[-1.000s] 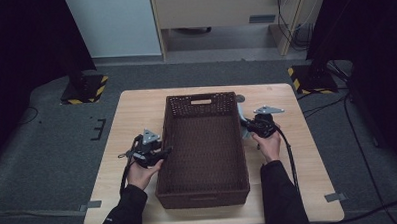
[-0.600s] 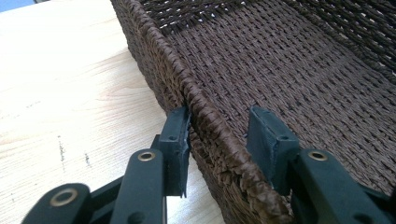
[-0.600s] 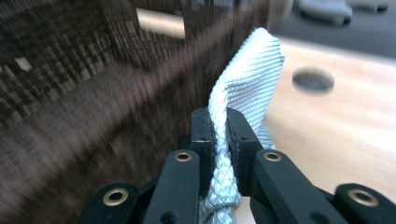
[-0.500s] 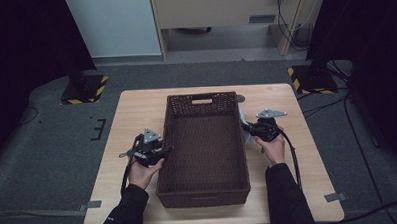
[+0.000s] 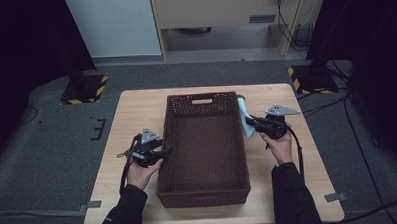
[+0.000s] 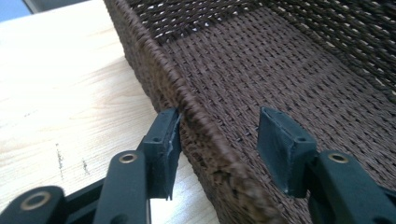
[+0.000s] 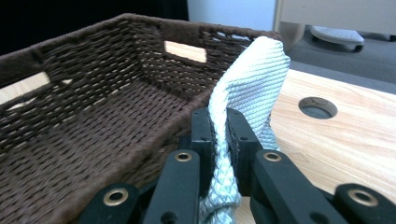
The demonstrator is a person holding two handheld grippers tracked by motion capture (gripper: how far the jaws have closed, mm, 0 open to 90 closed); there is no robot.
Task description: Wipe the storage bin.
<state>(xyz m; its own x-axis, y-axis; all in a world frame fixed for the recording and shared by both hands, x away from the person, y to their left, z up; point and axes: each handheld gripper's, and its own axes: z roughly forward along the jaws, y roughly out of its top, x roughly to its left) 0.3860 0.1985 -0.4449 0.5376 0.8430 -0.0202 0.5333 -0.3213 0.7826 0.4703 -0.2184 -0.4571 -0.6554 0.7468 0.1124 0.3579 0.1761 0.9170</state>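
Note:
A dark brown woven basket stands in the middle of the wooden table. My left gripper straddles the basket's left wall. Its jaws have just been opening: the outer pad sits against the wall, the inner pad stands clear inside, so my left gripper is open. By the basket's right rim, my right gripper is shut on a pale woven cloth. The cloth rises as a fold between the pads of my right gripper.
A round hole is cut in the tabletop to the right of the cloth. Bare table lies on both sides of the basket. Black stands with yellow-striped feet sit on the grey floor beyond the table's far corners.
The right gripper has risen a little with the cloth beside the basket's right rim. The left hand has kept its place at the left wall.

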